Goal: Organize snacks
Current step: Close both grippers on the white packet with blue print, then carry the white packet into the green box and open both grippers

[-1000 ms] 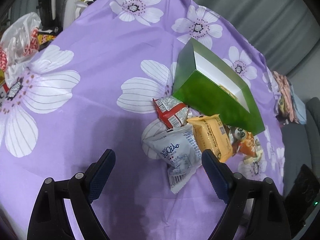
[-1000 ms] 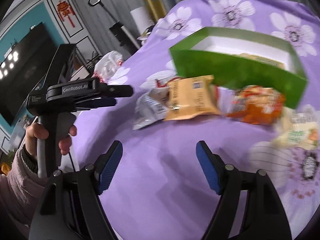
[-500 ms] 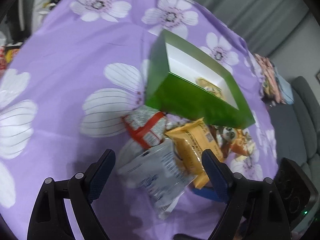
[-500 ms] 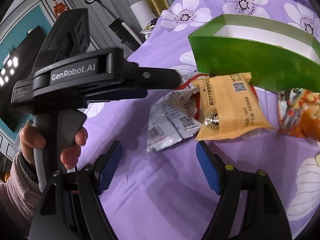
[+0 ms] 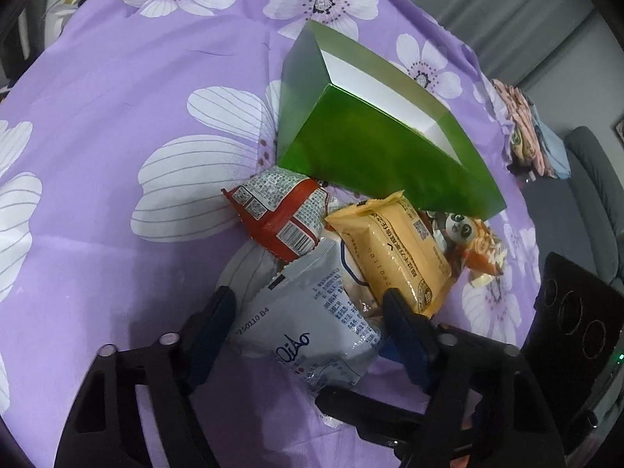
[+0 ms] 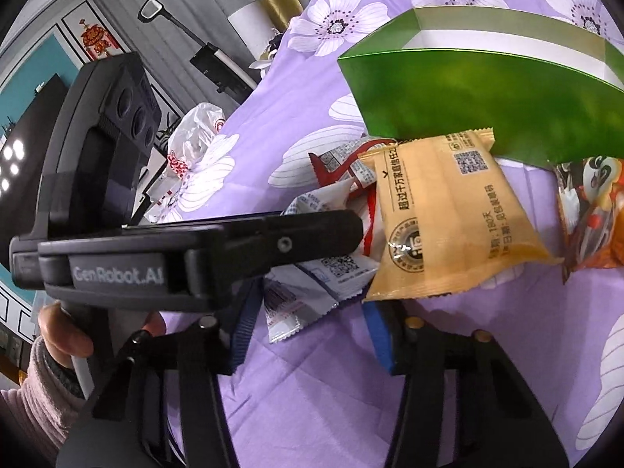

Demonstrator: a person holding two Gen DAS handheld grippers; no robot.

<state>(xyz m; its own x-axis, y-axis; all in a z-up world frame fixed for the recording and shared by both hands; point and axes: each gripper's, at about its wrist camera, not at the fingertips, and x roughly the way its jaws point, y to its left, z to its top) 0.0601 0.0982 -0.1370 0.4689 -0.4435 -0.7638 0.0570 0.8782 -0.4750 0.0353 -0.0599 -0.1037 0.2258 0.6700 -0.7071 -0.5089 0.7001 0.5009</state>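
Left tongs (image 5: 308,312) astride white packet (image 5: 312,323)

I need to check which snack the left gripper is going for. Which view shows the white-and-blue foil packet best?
The left wrist view: the white-and-blue foil packet lies nearly whole between the open left gripper fingers. In the right wrist view, the packet is mostly hidden behind the left gripper's body and the tan snack packet.

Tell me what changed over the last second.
Both grippers advanced toward the snack pile. The left gripper now straddles the white packet, jaws narrower than before but grip unconfirmed. The right gripper closed in below the yellow packet, still open. The green box and the packets stayed put.
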